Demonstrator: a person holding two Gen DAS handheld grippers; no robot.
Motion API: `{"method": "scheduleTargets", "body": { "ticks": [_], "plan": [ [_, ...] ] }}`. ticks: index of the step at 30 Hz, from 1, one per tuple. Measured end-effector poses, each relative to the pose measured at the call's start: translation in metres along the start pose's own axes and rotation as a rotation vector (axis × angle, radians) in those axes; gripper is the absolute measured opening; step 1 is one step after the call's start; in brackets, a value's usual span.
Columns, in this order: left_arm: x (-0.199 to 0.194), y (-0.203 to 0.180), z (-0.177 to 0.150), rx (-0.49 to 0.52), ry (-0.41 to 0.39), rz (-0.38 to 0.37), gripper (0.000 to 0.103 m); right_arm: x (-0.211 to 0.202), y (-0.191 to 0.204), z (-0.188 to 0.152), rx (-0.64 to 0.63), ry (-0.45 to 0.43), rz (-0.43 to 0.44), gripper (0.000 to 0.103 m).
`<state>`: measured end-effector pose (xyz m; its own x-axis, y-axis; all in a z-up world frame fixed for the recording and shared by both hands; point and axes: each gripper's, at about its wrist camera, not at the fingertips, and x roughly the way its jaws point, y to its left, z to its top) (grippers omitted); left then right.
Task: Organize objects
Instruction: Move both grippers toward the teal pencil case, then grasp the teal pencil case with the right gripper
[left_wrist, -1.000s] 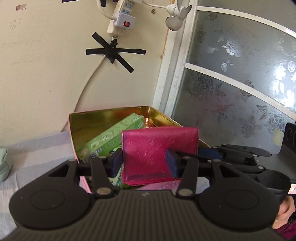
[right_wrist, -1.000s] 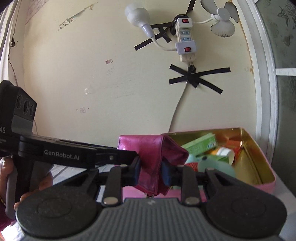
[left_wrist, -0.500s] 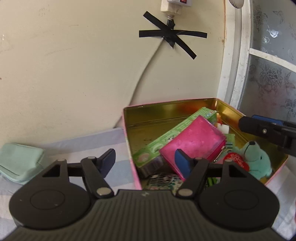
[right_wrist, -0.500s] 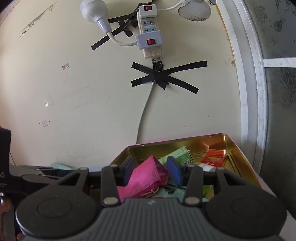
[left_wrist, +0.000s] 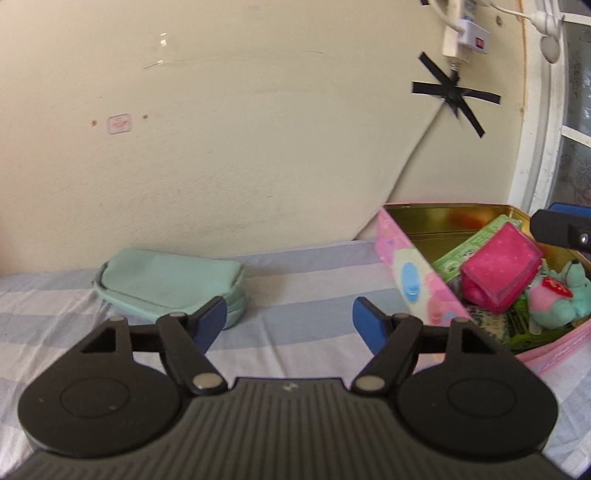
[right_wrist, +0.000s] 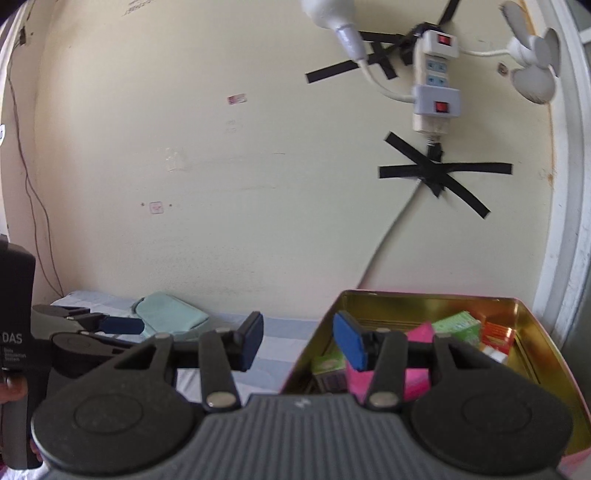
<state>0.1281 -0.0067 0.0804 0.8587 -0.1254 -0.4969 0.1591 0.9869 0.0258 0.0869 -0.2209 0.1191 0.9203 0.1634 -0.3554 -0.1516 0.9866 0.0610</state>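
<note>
A pink wallet (left_wrist: 498, 271) lies inside the pink tin box (left_wrist: 413, 273) on top of a green carton (left_wrist: 476, 247), beside a teal plush toy (left_wrist: 561, 299). The wallet (right_wrist: 415, 369) and the gold-lined box (right_wrist: 517, 314) also show in the right wrist view. A mint pouch (left_wrist: 170, 280) lies on the striped cloth to the left; it also shows in the right wrist view (right_wrist: 170, 317). My left gripper (left_wrist: 288, 325) is open and empty over the cloth between pouch and box. My right gripper (right_wrist: 299, 343) is open and empty at the box's left rim.
The wall stands close behind, with a taped power strip (right_wrist: 436, 77) and its cable running down behind the box. A window frame (left_wrist: 535, 147) is on the right. The striped cloth (left_wrist: 314, 280) covers the surface. A red packet (right_wrist: 498, 332) lies in the box.
Both grippers let go of the pink wallet, which now lies in the box. My left gripper swung left toward the mint pouch. My right gripper opened wider and shifted left.
</note>
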Motion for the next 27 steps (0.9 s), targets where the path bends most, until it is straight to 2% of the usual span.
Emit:
{"method": "scheduleTargets", "body": {
  "ticks": [7, 11, 14, 17, 19, 23, 26, 27],
  "plan": [
    [0.001, 0.078, -0.026, -0.056, 0.027, 0.13, 0.077, 0.047, 0.065, 0.012, -0.023, 0.056, 0.091, 0.047],
    [0.012, 0.122, -0.045, -0.114, 0.066, 0.185, 0.077, 0.083, 0.098, 0.007, -0.042, 0.112, 0.122, 0.052],
    [0.019, 0.155, -0.062, -0.193, 0.088, 0.221, 0.077, 0.114, 0.12, 0.0, -0.054, 0.168, 0.138, 0.055],
    [0.029, 0.187, -0.081, -0.313, 0.122, 0.234, 0.077, 0.15, 0.134, -0.009, -0.035, 0.234, 0.143, 0.059],
    [0.025, 0.197, -0.078, -0.363, 0.099, 0.21, 0.078, 0.177, 0.138, -0.016, 0.014, 0.279, 0.138, 0.062],
    [0.027, 0.202, -0.077, -0.383, 0.094, 0.2, 0.079, 0.225, 0.127, -0.027, 0.15, 0.327, 0.092, 0.065],
    [0.028, 0.2, -0.075, -0.374, 0.096, 0.198, 0.084, 0.262, 0.11, -0.033, 0.312, 0.364, 0.083, 0.071],
    [0.029, 0.201, -0.075, -0.371, 0.098, 0.195, 0.084, 0.273, 0.105, -0.035, 0.366, 0.385, 0.093, 0.07]
  ]
}}
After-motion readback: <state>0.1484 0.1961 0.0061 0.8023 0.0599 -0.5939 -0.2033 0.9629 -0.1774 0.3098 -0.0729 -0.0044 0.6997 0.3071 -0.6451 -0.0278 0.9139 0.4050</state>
